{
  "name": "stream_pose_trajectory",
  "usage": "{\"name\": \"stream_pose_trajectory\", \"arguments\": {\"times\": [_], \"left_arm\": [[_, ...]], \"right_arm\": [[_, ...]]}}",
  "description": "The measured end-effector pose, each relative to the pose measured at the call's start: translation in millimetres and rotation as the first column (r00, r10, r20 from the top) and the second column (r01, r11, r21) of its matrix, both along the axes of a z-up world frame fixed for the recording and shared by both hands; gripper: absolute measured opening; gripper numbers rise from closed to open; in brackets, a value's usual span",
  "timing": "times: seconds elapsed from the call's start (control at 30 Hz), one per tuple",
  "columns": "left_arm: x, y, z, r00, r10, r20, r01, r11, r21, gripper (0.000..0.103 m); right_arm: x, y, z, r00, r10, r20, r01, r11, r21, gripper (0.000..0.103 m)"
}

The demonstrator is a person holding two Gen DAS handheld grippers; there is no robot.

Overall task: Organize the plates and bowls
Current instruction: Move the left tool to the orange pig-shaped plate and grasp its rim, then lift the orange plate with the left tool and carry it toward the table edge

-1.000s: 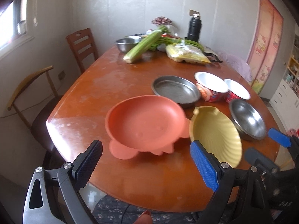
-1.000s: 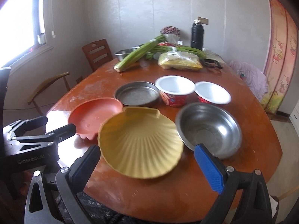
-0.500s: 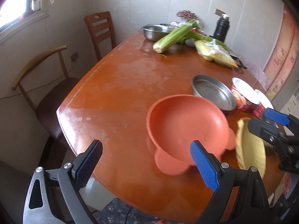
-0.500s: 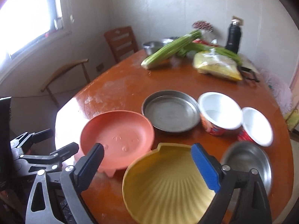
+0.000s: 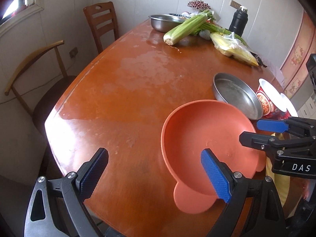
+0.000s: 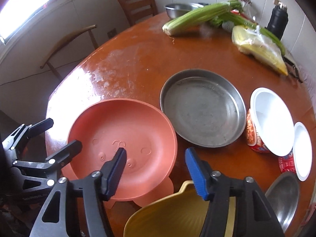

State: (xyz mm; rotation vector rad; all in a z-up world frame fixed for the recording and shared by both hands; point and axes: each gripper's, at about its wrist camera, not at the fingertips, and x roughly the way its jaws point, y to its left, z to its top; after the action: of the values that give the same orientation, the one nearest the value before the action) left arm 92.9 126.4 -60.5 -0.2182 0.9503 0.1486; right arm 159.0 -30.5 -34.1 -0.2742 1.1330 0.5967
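Left wrist view first: the left gripper [image 5: 156, 175] hangs low over the near edge of the table [image 5: 122, 90], jaws spread wide, nothing between them. One blue pad sits over bare wood, the other overlaps the near rim of the orange plate [image 5: 207, 144] in the picture; whether it touches, I cannot tell. The plate rests on the table, a round ear tab poking toward the camera. Just behind it, a steel pan [image 5: 237, 94], and beside that a red cup [image 5: 272, 102] with a white inside. Coming in from the right edge, the right gripper [image 5: 262, 132], fingers parted, poised over the plate's far side. A sliver of yellow plate [image 5: 276, 179] peeks out beneath it.

Over to the right wrist view: the right gripper [image 6: 156, 173] is open too, holding nothing, its jaws straddling the gap between the orange plate [image 6: 122, 134] and the yellow plate [image 6: 177, 217], which lies at the very bottom, its rim just beside the orange one's tabs. The left gripper [image 6: 49, 136] shows at the left, fingers apart. Steel pan [image 6: 203, 108] touches or nearly touches the orange plate. Two red cups [image 6: 270, 122] stand side by side at the right, with a steel bowl [image 6: 284, 195] near them at the table's edge. Far end: celery [image 6: 197, 15], a bag [image 6: 260, 47], a black flask [image 6: 278, 21].
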Motion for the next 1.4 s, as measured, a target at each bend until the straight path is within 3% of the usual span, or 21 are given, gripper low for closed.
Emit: {"name": "stream_pose_trajectory", "arguments": {"times": [0.23,0.4,0.43,0.47,0.53,0.7,0.87,1.0,1.4], "left_arm": [[11,-2,-5,1.000,-0.007,-0.012,0.007,1.000,-0.009,0.094],[15,-4,-8,1.000,-0.011,-0.026,0.010,1.000,-0.015,0.090],[15,-4,-8,1.000,-0.012,-0.028,0.011,1.000,-0.014,0.084],[16,-4,-8,0.999,-0.008,-0.033,0.008,1.000,-0.014,0.071],[18,-4,-10,0.999,-0.013,-0.050,0.011,0.999,-0.033,0.060],[20,-7,-13,0.998,-0.009,-0.064,0.007,0.999,-0.033,0.052],[22,-9,-12,0.997,-0.024,-0.067,0.021,0.999,-0.042,0.029],[21,-5,-11,0.998,-0.011,-0.068,0.007,0.998,-0.062,0.028],[24,13,9,0.999,0.027,-0.028,-0.028,0.999,-0.027,0.028]], "right_arm": [[15,5,-13,0.999,0.017,-0.042,-0.019,0.999,-0.044,0.043],[16,7,-18,0.999,0.018,-0.042,-0.020,0.998,-0.051,0.040],[18,7,-18,0.999,0.019,-0.041,-0.021,0.999,-0.049,0.040],[18,7,-18,0.999,0.020,-0.040,-0.022,0.999,-0.044,0.040],[18,7,-18,0.999,0.019,-0.039,-0.021,0.999,-0.042,0.040],[19,9,-18,0.999,0.025,-0.037,-0.026,0.999,-0.037,0.040],[19,10,-19,0.999,0.036,-0.040,-0.037,0.999,-0.020,0.040],[18,13,-19,0.999,0.031,-0.035,-0.032,0.999,-0.014,0.040],[12,22,-9,0.998,0.046,-0.044,-0.044,0.998,0.047,0.040]]}}
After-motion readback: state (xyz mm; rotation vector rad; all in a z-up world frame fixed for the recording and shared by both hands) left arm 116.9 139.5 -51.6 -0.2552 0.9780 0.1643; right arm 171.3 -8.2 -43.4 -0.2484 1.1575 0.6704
